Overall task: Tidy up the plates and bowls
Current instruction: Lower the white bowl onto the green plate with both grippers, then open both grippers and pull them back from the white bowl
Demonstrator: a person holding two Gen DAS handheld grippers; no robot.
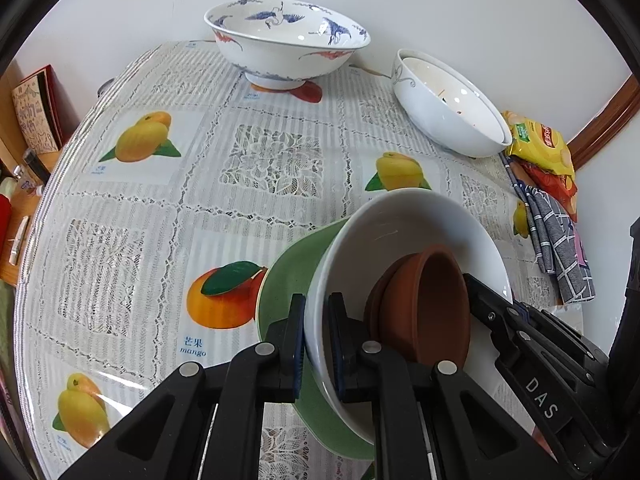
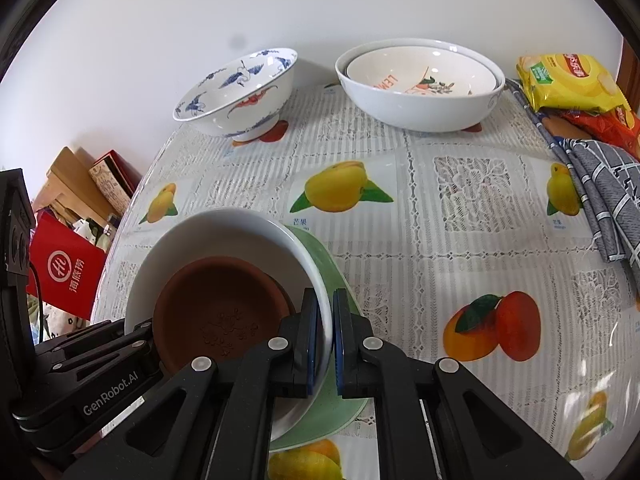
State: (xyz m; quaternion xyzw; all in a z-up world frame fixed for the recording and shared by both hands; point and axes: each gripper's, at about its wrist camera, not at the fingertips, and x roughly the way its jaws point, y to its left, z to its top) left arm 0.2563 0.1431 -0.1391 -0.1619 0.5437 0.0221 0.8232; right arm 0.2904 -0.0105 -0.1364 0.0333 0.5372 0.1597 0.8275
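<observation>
Both claws, left claw (image 1: 316, 344) and right claw (image 2: 325, 340), pinch opposite rims of a white bowl (image 1: 400, 232) holding brown saucers (image 2: 216, 312) above a green plate (image 1: 288, 264); uneven lowering could spill the saucers.

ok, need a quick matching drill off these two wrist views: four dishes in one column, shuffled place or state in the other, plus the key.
Column 1
1. white bowl
2. brown clay saucers
3. green plate
4. crane-pattern bowl

Column 2
A. standing alone near the wall
B. under the white bowl
C. rim clamped by the left gripper and the right gripper
D. nested inside the white bowl

Pairs: 1-C, 2-D, 3-B, 4-A
</observation>
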